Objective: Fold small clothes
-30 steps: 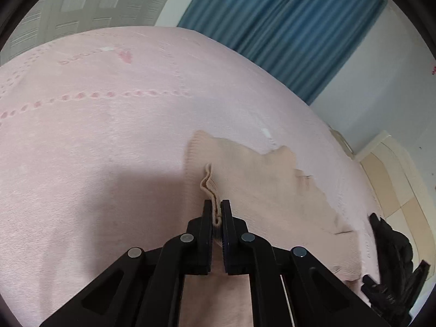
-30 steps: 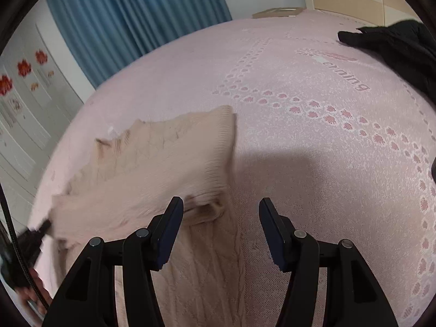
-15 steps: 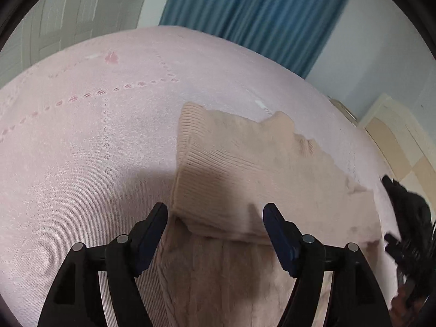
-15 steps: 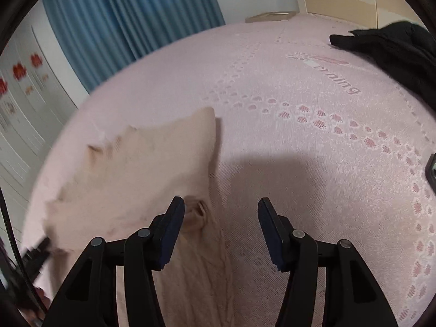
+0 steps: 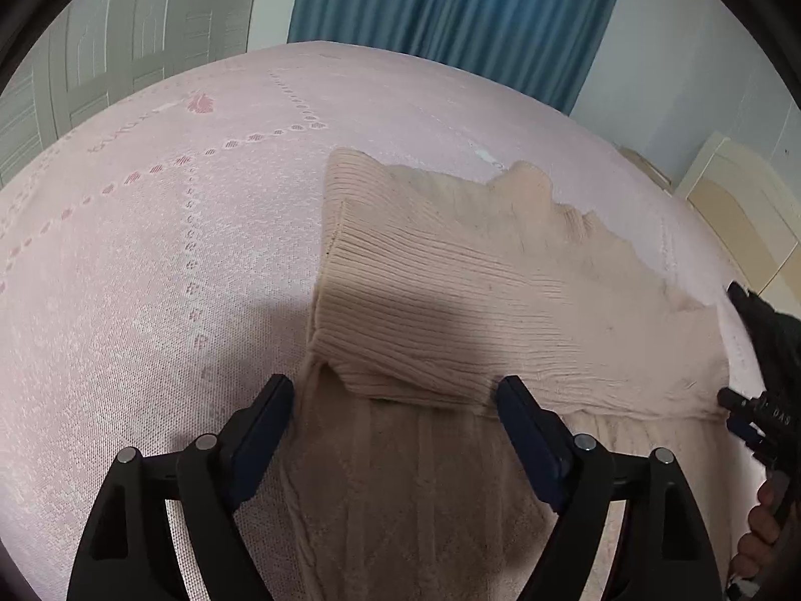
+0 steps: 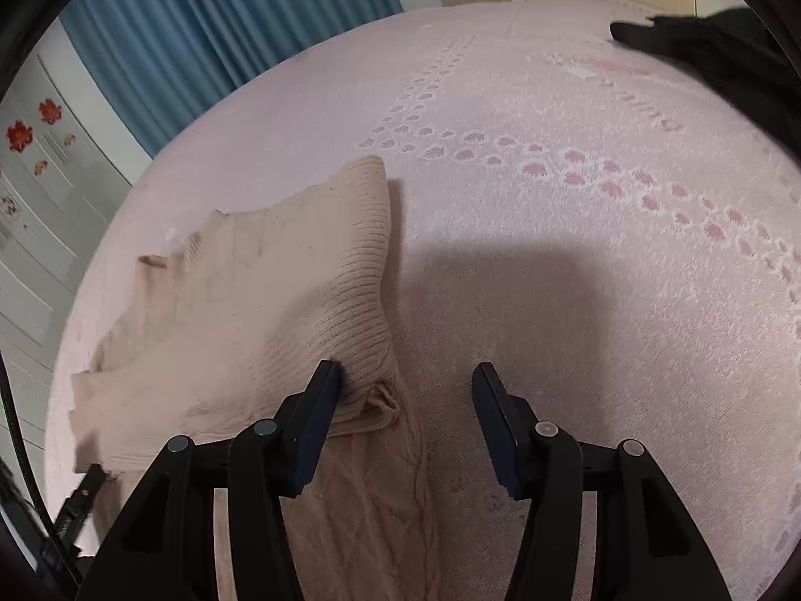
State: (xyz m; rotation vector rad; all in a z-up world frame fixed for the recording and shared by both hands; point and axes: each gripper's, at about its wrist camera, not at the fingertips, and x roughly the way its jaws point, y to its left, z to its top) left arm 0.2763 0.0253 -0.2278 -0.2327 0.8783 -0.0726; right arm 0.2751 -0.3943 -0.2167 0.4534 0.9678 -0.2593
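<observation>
Released a moment ago, the ribbed hem is now lying flat on the sweater while the left gripper is spreading its jaws wider over it, empty.

Beige knit, folded across the pink bedspread, is looking soft, light and floppy, so pinching doubled edges or corners is likely holding best. Ribbed band above, cable pattern below. The right gripper is narrowing its jaws at the fold's corner, pads not pressing cloth.

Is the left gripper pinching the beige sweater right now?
No, the left gripper is opening, its fingers spread either side of the sweater, pressing nothing.
</observation>
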